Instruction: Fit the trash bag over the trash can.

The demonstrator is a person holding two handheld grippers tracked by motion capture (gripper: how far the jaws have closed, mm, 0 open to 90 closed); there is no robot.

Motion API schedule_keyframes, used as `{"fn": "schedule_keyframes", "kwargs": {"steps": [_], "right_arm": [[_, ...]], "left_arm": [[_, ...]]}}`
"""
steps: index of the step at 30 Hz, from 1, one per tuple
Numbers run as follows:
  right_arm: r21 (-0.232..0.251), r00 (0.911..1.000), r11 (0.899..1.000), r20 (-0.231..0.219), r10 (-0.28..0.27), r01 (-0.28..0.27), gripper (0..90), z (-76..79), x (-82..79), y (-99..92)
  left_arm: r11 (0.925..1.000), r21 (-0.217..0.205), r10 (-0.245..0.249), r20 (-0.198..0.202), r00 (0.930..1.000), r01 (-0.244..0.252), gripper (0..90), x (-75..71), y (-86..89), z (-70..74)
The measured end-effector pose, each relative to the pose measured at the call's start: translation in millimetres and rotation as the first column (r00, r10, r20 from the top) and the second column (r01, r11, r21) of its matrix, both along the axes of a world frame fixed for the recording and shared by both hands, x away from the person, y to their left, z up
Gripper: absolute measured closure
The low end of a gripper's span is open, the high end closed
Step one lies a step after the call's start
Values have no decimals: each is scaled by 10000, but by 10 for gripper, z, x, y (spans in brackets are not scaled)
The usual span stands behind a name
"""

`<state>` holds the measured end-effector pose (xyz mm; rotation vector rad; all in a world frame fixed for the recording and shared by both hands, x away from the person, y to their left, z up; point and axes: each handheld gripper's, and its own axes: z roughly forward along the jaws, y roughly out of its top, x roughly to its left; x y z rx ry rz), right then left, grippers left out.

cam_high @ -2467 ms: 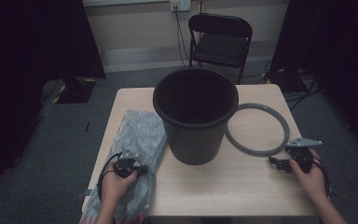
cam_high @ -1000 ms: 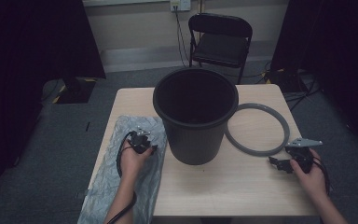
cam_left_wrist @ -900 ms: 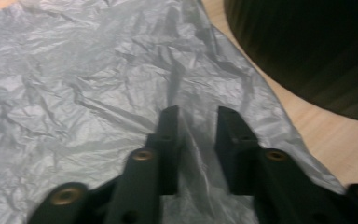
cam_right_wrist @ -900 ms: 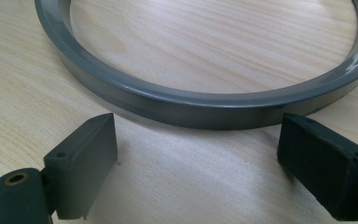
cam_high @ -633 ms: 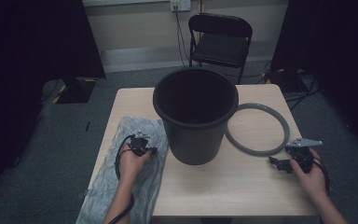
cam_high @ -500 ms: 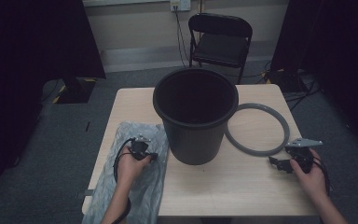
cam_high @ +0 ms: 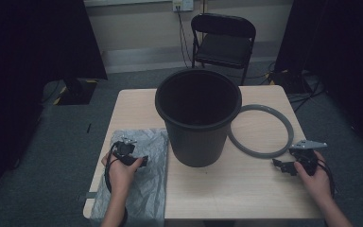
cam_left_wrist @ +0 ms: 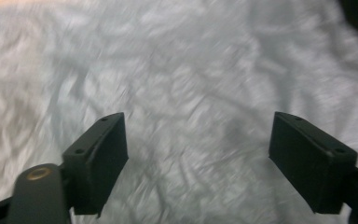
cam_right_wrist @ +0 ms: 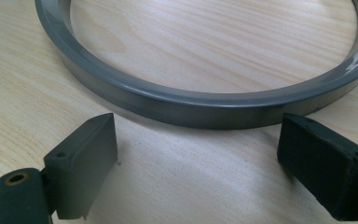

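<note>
A crinkled grey plastic bag (cam_high: 146, 189) lies flat on the left of the table, and its near end hangs over the front edge. My left gripper (cam_high: 143, 161) hovers over the bag's upper half, beside the black bucket (cam_high: 196, 142). Its jaws have just been opening and now stand open, with only the bag's surface (cam_left_wrist: 191, 70) beneath them. In the left gripper view the left gripper (cam_left_wrist: 198, 154) holds nothing. My right gripper (cam_high: 279, 165) rests open on the wood, just short of the grey ring (cam_high: 260, 153). The ring's near arc (cam_right_wrist: 191, 107) lies ahead of the right gripper (cam_right_wrist: 198, 158).
The bucket stands upright mid-table, between the bag and the ring. Bare wooden tabletop (cam_high: 246, 189) lies in front of it. A black folding chair (cam_high: 224, 42) stands behind the table, and dark curtains hang on both sides.
The left hand drew back from beside the bucket toward the front edge. The bag slid with it and lies flatter. The left jaws have opened. The right hand kept still.
</note>
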<state>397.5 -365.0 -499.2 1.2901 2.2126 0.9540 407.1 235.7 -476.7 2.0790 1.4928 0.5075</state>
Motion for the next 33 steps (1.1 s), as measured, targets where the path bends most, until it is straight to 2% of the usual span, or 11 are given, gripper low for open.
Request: {"fn": "schedule_keyframes", "kwargs": {"steps": [3, 5, 7, 8, 12, 20, 23, 24, 29, 32, 33], "right_arm": [[0, 10000, 10000, 0, -1, 1, 113, 0, 0, 0], [3, 10000, 10000, -1, -11, 11, 113, 0, -2, 0], [-2, 10000, 10000, -6, -12, 12, 113, 0, -3, -1], [-4, 10000, 10000, -6, -11, 11, 113, 0, -3, -1], [-7, 10000, 10000, -3, -9, 9, 113, 0, -4, -1], [-3, 10000, 10000, -18, -22, 22, 113, 0, -7, -1], [0, 10000, 10000, -18, -25, 25, 113, 0, -7, -1], [-4, 10000, 10000, -17, -21, 21, 113, 0, -7, -1], [3, 10000, 10000, -16, -34, 34, 113, 0, -7, 0], [-1, 10000, 10000, -18, -21, 21, 113, 0, -7, -1], [-2, 10000, 10000, -18, -21, 21, 113, 0, -7, -1]], "left_arm": [[9997, -172, 162, -250, 9996, -167, 189, -2, -2, -77], [9998, -130, 129, -101, 9999, -131, 130, 10, -38, -114], [10000, -17, -71, -183, 9998, 71, 10, 35, -102, -145], [9998, 20, -221, -160, 9996, 221, 0, 47, -125, -146], [9991, -62, -416, 71, 9991, 416, 0, 79, -211, -162], [9991, -100, -415, 39, 9991, 416, 10, 99, -241, -153], [9995, -165, -280, 102, 9996, 282, 67, 98, -240, -132], [9995, -68, -294, 66, 9995, 294, 92, 101, -236, -122], [9990, -183, -399, 169, 9991, 402, 204, 115, -236, -93], [9968, -244, -748, 420, 9963, 759, 461, 108, -250, -77], [9965, -335, -752, 488, 9960, 768, 498, 106, -269, -79]]}}
